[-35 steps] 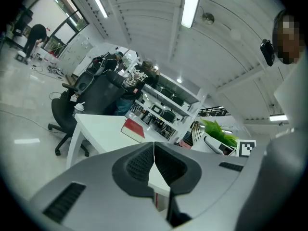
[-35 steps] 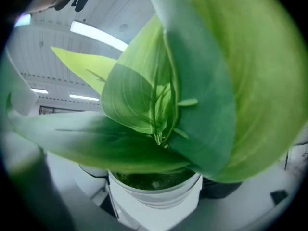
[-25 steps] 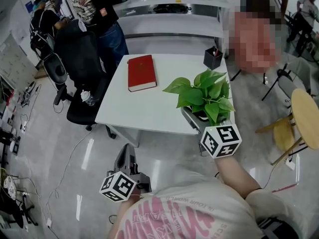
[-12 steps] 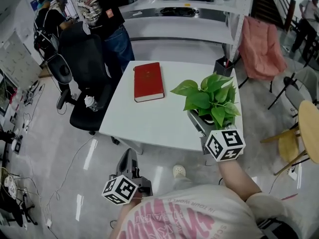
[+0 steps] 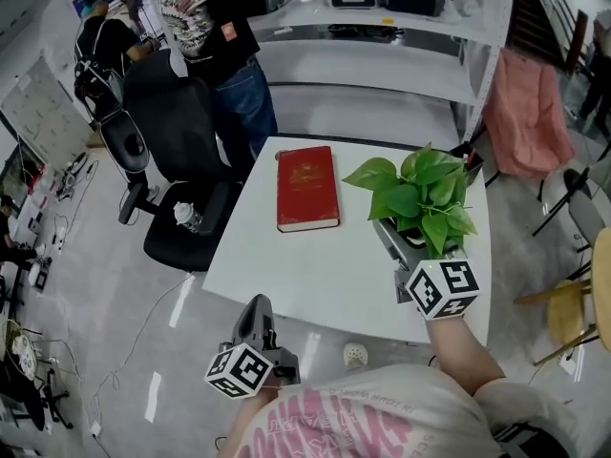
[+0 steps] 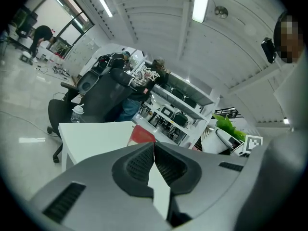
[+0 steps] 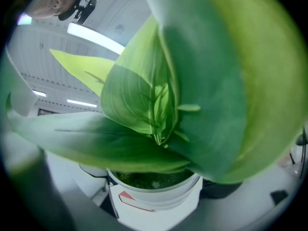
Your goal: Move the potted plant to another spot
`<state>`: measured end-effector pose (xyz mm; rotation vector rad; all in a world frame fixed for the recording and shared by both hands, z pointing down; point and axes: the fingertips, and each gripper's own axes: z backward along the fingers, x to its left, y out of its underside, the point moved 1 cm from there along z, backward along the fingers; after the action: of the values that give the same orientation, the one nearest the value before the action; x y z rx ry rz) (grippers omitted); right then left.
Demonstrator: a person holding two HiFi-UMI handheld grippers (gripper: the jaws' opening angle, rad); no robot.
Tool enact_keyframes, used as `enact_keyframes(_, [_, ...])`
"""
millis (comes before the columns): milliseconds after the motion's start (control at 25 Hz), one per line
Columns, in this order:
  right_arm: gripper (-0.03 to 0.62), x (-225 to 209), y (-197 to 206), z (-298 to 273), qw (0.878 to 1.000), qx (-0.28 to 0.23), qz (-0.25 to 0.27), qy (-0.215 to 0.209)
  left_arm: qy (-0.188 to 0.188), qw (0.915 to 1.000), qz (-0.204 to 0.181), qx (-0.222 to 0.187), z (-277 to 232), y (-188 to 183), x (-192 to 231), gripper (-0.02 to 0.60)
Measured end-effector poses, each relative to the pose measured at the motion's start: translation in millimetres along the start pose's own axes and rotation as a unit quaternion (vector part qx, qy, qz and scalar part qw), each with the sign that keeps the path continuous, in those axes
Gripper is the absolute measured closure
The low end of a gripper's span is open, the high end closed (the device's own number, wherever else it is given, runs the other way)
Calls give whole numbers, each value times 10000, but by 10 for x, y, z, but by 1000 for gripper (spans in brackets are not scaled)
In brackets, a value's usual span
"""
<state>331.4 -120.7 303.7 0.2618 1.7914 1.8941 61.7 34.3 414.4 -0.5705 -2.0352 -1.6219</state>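
Head view: the green-leaved potted plant (image 5: 417,191) in its round white plastic pot (image 7: 154,196) is seen over the right part of the white rectangular bench (image 5: 286,265), apart from the red hardcover book (image 5: 306,187) at its left. The pot is clasped between the jaws of the right gripper (image 5: 406,243) — whether it rests on the bench cannot be told. The left gripper (image 6: 154,160) is held off the bench's near edge — its jaws are pressed together, with nothing between them.
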Motion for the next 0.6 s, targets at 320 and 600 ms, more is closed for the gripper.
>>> enact_keyframes(320, [33, -82, -125, -733, 9997, -186, -110, -152, -111, 9999, -52, -66, -670, -364, 147, 557])
enact_keyframes(600, [32, -174, -146, -1004, 9989, -358, -246, -183, -5, 9997, -229, -53, -1091, -524, 162, 557])
